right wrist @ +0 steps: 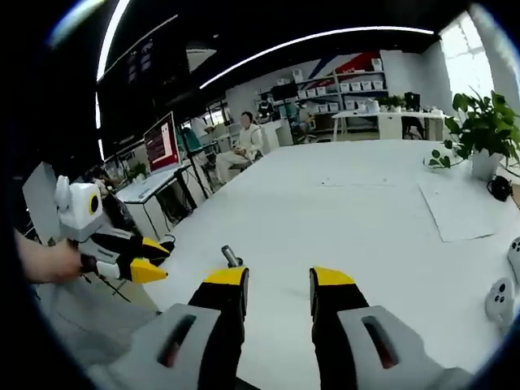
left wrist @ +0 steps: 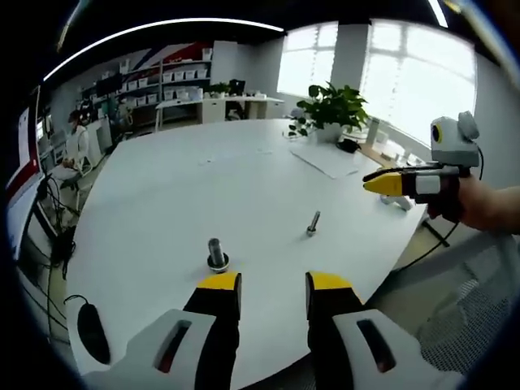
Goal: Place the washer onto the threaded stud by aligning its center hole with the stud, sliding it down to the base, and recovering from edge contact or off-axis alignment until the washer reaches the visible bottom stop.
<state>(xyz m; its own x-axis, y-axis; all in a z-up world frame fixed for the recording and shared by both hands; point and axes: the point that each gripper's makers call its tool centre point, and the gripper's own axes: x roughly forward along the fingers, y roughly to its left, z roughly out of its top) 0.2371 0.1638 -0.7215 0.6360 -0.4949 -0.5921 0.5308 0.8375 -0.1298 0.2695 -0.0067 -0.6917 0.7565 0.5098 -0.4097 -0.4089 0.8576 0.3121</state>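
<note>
On the white table point(left wrist: 187, 187) a short threaded stud point(left wrist: 216, 250) stands upright just beyond my left gripper point(left wrist: 274, 284), with a dark ring point(left wrist: 217, 263) around its foot. I cannot tell whether that ring is a washer or the base. A smaller bolt point(left wrist: 313, 223) stands to the right of it. The left jaws are open and hold nothing. My right gripper point(left wrist: 380, 184) hovers over the table's right edge in a person's hand. In the right gripper view its jaws are open and empty point(right wrist: 279, 280), the stud point(right wrist: 231, 256) peeks over one jaw, and the left gripper point(right wrist: 148, 268) hangs at the left.
A potted plant point(left wrist: 333, 107) and a paper sheet point(left wrist: 329, 158) lie at the table's far side. A black mouse point(left wrist: 92, 333) rests near the left corner. White devices point(right wrist: 500, 302) sit by the right edge. A person point(right wrist: 244, 138) sits beyond the table near desks and shelves.
</note>
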